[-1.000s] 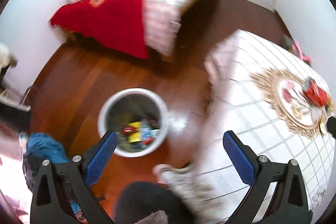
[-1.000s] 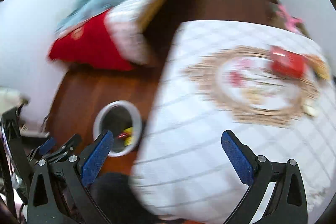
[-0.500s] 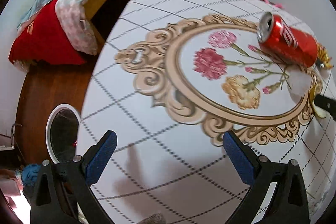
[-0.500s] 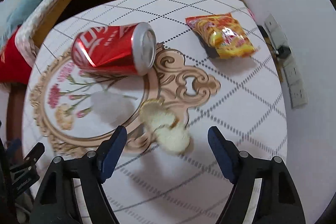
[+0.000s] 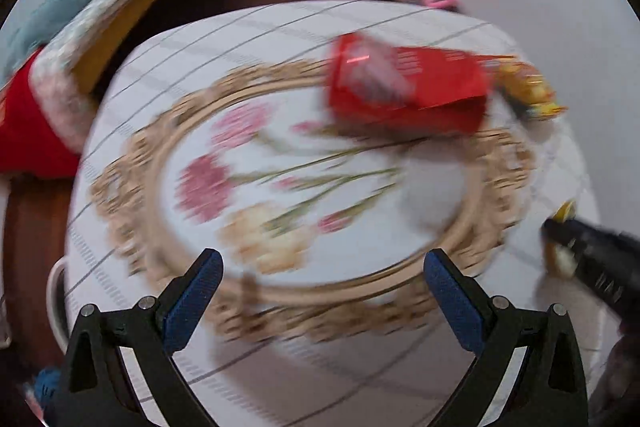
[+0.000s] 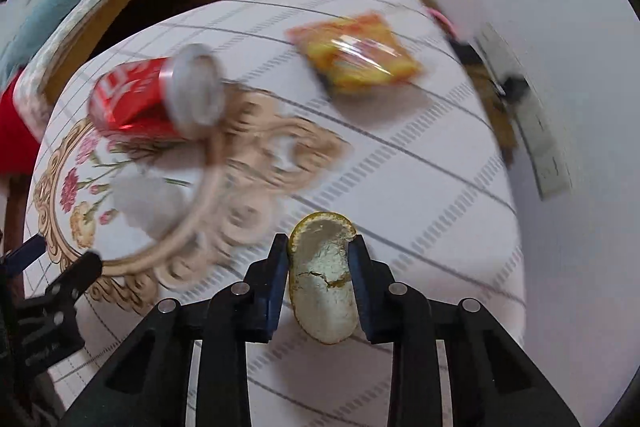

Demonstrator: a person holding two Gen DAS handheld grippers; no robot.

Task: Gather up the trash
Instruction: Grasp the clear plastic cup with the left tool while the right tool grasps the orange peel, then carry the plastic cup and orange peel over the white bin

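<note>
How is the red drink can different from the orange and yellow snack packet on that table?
The red metal drink can is a round cylinder lying on its side; the orange and yellow crinkly snack packet lies flat. The can rests on the tablecloth's floral medallion, the packet on the plain checked part. Both sit untouched on the table.

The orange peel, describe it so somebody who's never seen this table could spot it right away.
Start at the round white table with the gold floral medallion. On its near side, between the closing pads of the right gripper, is the orange peel. Unlike the red soda can and the yellow-orange snack packet farther back, it is a curled strip, pale and pithy inside with an orange-yellow edge.
</note>
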